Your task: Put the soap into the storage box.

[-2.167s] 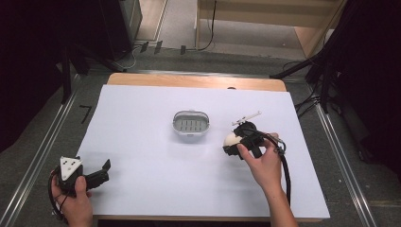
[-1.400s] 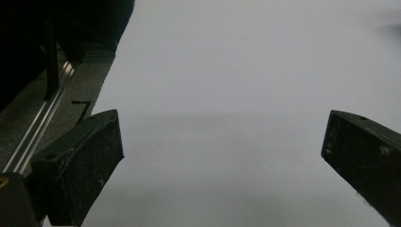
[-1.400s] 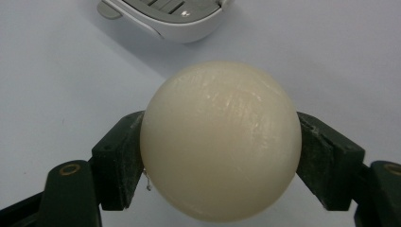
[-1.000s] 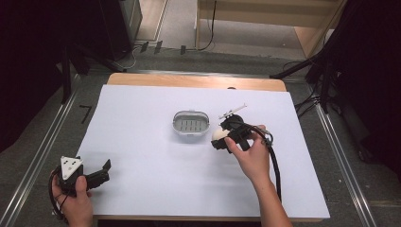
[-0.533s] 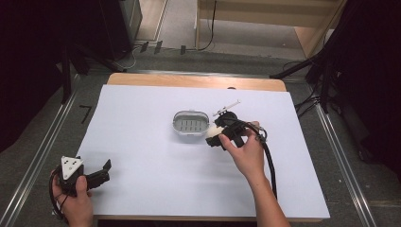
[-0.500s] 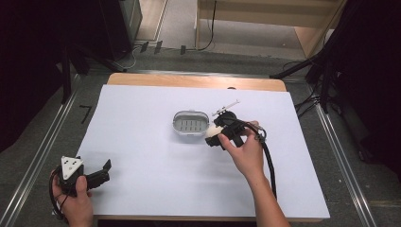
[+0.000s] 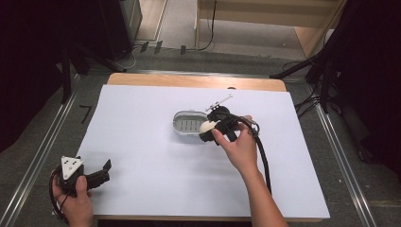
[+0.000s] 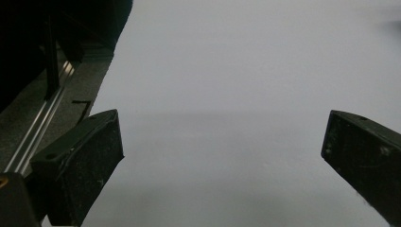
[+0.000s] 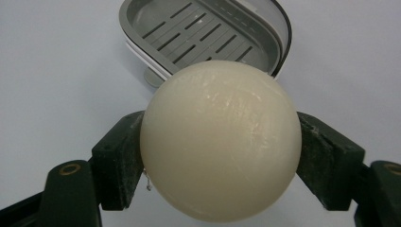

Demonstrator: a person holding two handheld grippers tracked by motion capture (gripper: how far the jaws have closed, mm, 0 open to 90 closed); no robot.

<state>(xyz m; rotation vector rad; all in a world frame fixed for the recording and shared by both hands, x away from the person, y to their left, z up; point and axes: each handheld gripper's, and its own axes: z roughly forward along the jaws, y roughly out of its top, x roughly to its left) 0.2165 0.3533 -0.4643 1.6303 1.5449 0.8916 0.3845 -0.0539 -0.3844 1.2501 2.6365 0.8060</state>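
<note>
Nearest the person, at the table's front left corner, the left gripper [image 7: 97,176] rests in the left hand [image 7: 73,201] on the white table cover [image 7: 142,142], its grey three-cornered plate on top; in the left gripper view its two black jaws stand wide apart with nothing but bare white surface between them. Farther in, right of the middle, the right hand [image 7: 241,149] holds the right gripper [image 7: 208,128], whose jaws press on both sides of a cream-coloured ball [image 9: 220,139]. The ball is off the table, just beside the right edge of the grey slotted soap dish [image 7: 189,124], which sits near the table's centre; in the right gripper view the dish [image 9: 203,33] lies just beyond the ball.
</note>
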